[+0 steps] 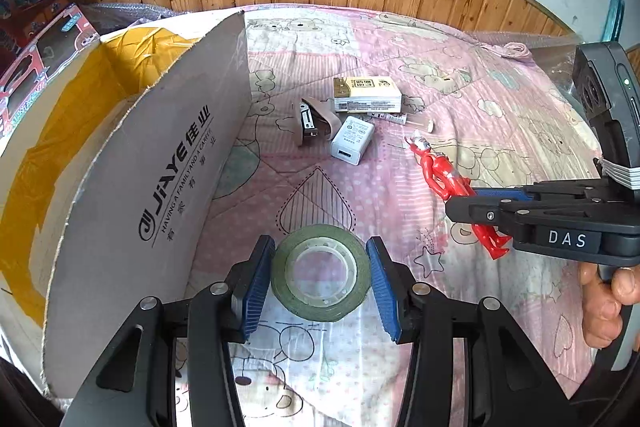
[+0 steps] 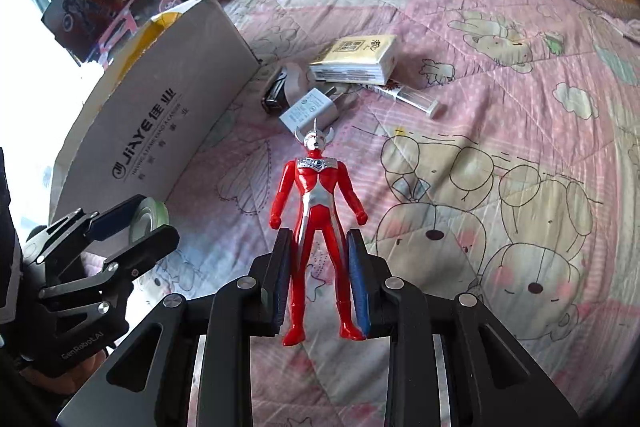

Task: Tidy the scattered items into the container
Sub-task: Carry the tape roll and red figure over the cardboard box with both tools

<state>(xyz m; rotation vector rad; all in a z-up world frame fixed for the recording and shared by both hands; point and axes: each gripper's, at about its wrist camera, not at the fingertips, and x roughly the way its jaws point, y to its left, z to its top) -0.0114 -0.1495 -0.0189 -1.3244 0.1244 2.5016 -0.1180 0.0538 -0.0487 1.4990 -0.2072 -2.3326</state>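
Tape roll (image 1: 321, 273) and red figure (image 2: 318, 223) sit between gripper pads on the pink quilt (image 2: 500, 75).
Left gripper (image 1: 320, 285) brackets the tape, pads beside its rim, contact unclear; cardboard box (image 1: 132, 163) stands to its left. Right gripper (image 2: 319, 279) straddles the figure's legs, grip uncertain. Charger (image 1: 352, 140), tissue pack (image 1: 367, 94) and stapler (image 1: 309, 121) lie ahead.

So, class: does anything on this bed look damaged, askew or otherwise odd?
The cardboard box has a ragged, torn flap edge. The remaining items lie in a jumble: the tissue pack sits atop a pen, beside the charger.
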